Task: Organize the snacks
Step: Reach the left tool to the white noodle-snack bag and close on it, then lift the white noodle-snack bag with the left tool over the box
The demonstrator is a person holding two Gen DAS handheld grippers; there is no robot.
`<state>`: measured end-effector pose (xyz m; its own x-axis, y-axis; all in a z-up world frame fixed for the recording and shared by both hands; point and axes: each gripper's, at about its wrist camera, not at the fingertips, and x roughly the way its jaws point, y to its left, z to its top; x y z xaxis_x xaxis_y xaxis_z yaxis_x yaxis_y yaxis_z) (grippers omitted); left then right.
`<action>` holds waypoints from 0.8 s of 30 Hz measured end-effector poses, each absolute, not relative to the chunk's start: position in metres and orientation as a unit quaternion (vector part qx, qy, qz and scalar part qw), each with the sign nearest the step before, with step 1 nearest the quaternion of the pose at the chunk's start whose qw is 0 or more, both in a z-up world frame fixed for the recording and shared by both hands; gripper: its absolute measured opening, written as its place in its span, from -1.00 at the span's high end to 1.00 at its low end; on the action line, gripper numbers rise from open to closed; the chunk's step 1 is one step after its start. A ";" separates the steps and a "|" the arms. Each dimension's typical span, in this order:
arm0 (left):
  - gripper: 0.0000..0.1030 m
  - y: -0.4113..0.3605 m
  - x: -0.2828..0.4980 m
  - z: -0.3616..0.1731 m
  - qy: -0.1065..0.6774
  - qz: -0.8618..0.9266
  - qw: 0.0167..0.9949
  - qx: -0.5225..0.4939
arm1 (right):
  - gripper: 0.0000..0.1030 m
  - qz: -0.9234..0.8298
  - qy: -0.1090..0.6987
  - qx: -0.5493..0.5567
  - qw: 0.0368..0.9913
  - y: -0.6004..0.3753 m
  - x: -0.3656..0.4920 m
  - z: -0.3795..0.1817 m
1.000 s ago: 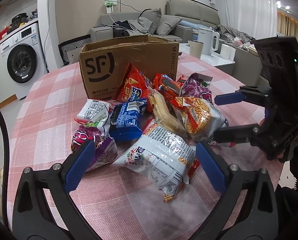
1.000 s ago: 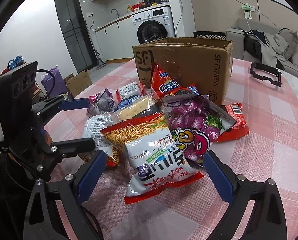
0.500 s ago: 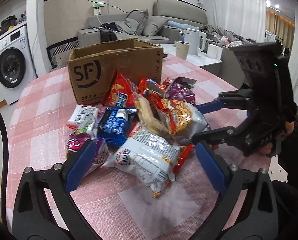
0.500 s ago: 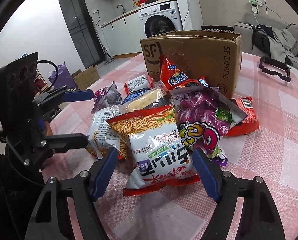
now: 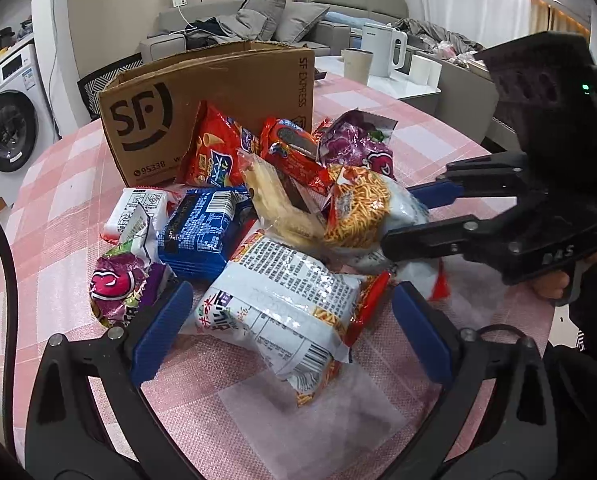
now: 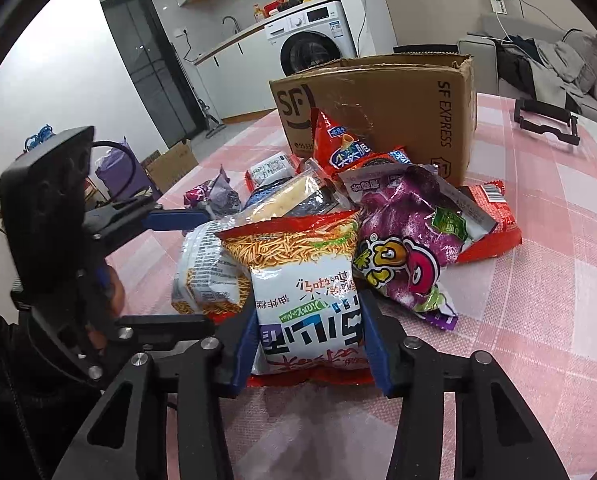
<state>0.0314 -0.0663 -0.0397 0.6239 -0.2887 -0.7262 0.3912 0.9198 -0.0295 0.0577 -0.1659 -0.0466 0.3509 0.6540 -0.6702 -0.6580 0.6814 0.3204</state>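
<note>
Right gripper is clamped on the near end of the noodle snack bag, blue pads pressing both sides. The bag sits at the front of the snack pile on the pink checked table, cardboard box behind. Left gripper is spread wide, straddling the white snack bag without touching.

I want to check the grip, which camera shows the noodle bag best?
Right wrist: the noodle bag fills the centre, front up, pinched between the right hand-held gripper fingers. The left wrist view shows only its top end, with that gripper side-on.
</note>
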 end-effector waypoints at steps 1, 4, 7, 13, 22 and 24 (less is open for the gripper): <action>-0.92 -0.067 0.034 -0.042 0.392 -0.187 0.898 0.069 | 0.10 0.400 0.402 0.000 0.823 -0.166 0.055 -0.045; -0.85 -0.071 0.036 -0.045 0.395 -0.183 0.897 0.079 | 0.10 0.401 0.398 0.005 0.825 -0.168 0.051 -0.043; -0.59 -0.071 0.038 -0.046 0.396 -0.188 0.896 0.075 | 0.10 0.397 0.396 0.007 0.828 -0.170 0.048 -0.042; -0.14 -0.063 0.039 -0.045 0.400 -0.202 0.893 0.048 | 0.11 0.383 0.404 0.017 0.831 -0.177 0.046 -0.045; -0.10 -0.060 0.035 -0.043 0.398 -0.209 0.893 0.030 | 0.09 0.373 0.416 0.009 0.829 -0.170 0.049 -0.048; -0.10 -0.055 0.034 -0.041 0.398 -0.211 0.892 0.019 | 0.12 0.369 0.413 0.008 0.833 -0.169 0.048 -0.047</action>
<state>0.0341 -0.0551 -0.0412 0.5936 -0.3624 -0.7185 0.3925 0.9098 -0.1347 0.0478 -0.1692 -0.0471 0.3864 0.6220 -0.6811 -0.6080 0.7271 0.3190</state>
